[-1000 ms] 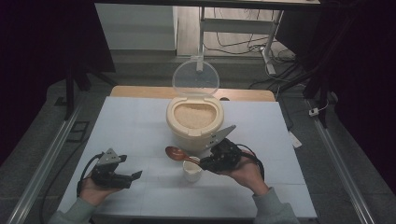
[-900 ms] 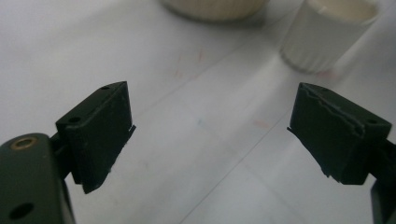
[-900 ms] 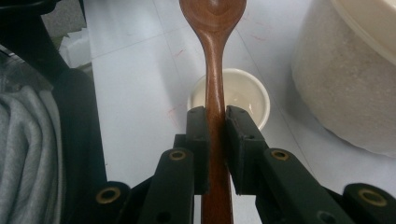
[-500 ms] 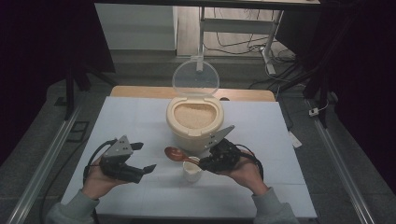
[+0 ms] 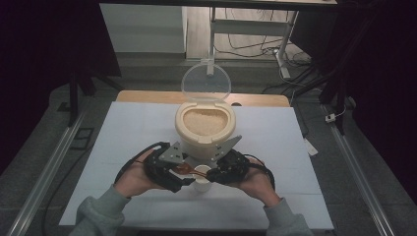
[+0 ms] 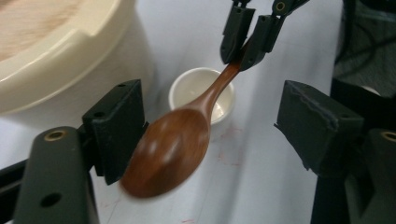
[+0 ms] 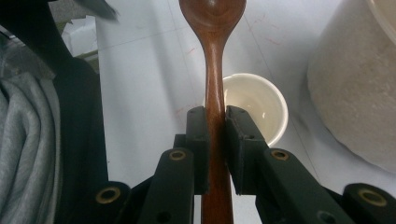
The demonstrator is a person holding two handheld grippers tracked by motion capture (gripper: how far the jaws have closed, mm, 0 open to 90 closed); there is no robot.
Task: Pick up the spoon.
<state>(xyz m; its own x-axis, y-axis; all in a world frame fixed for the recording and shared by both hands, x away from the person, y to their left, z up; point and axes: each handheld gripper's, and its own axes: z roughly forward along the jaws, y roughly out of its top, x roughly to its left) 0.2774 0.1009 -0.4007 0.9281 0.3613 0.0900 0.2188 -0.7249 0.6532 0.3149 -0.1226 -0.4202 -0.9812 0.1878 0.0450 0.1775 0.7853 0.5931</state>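
My right gripper [image 7: 215,126] is shut on the handle of a brown wooden spoon [image 7: 214,70] and holds it level just above a small white cup [image 7: 254,107]. My left gripper [image 6: 217,123] has its jaws on either side of the spoon's bowl [image 6: 168,154]. They have just been closing; the bowl lies against one pad [image 6: 116,126] and the other pad stands well clear. From above, both grippers [image 5: 184,172] [image 5: 212,172] meet in front of the open cream rice cooker [image 5: 204,142], which is full of rice.
The rice cooker's clear lid [image 5: 206,82] stands upright behind the pot. The cooker's wall [image 7: 359,93] is close beside the cup. The white table top [image 5: 123,132] is bare to the left and right of the cooker. Cables trail from both grippers.
My left gripper has risen from the table's front left and moved right to the spoon, so its jaws now flank the spoon's bowl. The right gripper and spoon have stayed still.
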